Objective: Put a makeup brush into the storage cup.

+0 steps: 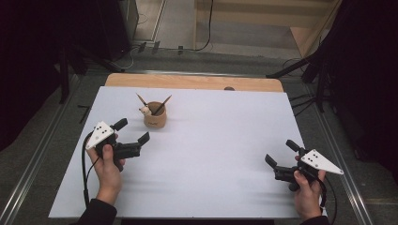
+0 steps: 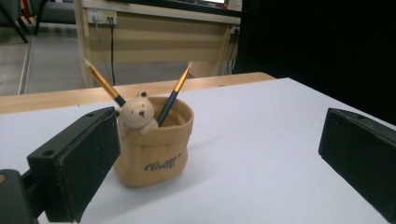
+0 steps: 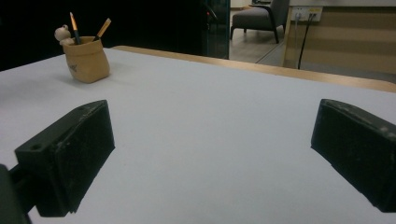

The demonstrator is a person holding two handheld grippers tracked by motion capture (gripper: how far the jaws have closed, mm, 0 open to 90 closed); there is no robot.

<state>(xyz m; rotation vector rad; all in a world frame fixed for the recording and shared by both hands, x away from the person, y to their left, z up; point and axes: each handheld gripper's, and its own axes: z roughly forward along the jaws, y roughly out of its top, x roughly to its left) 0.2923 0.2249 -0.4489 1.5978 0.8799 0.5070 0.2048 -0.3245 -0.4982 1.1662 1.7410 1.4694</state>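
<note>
Grippers: your left gripper (image 1: 134,131) gapes empty near the tan fabric pencil pot (image 1: 155,117) | right gripper (image 1: 281,153) wide, empty, well apart

My table (image 1: 197,178) takes up the middle of the high view, covered by a white sheet (image 1: 211,140), with a strip of bare wood (image 1: 192,81) showing along its far edge, toward the top of the frame. Directly on the sheet, left of centre and toward the upper part, stands a tan pen pot (image 1: 155,117) with a little bear on its rim and two pencils leaning apart inside. The rest of the sheet is plain white.
</note>
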